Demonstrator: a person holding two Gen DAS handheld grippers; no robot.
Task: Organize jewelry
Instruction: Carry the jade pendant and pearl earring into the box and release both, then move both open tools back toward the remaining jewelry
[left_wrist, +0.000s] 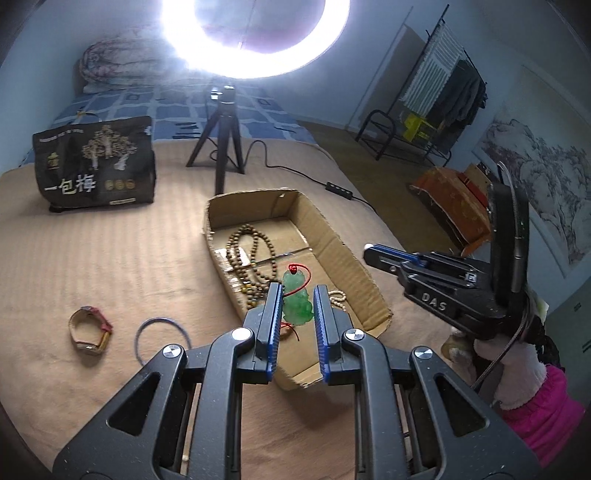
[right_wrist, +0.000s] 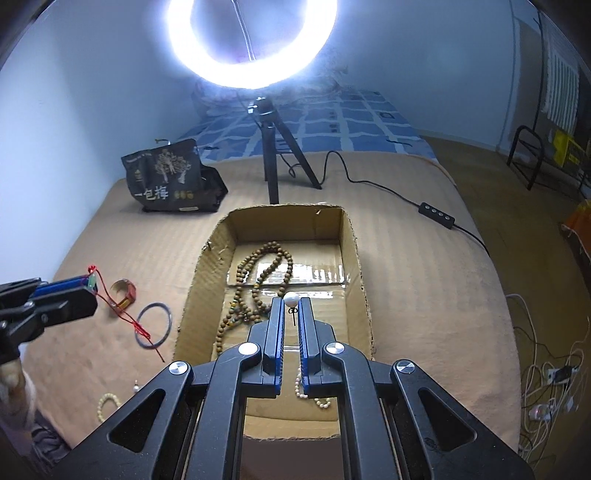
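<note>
Left hand-held gripper (left_wrist: 295, 295) clamped on translucent green carved pendant (left_wrist: 297, 301) at lower centre, right hand-held gripper (right_wrist: 291, 301) clamped on white pearl earring (right_wrist: 290, 299), above open brown cardboard box (right_wrist: 352, 236)

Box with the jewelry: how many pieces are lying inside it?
2. A brown bead necklace lies in the middle, a pale bead bracelet at the near end. The right tongs may hide more.
</note>
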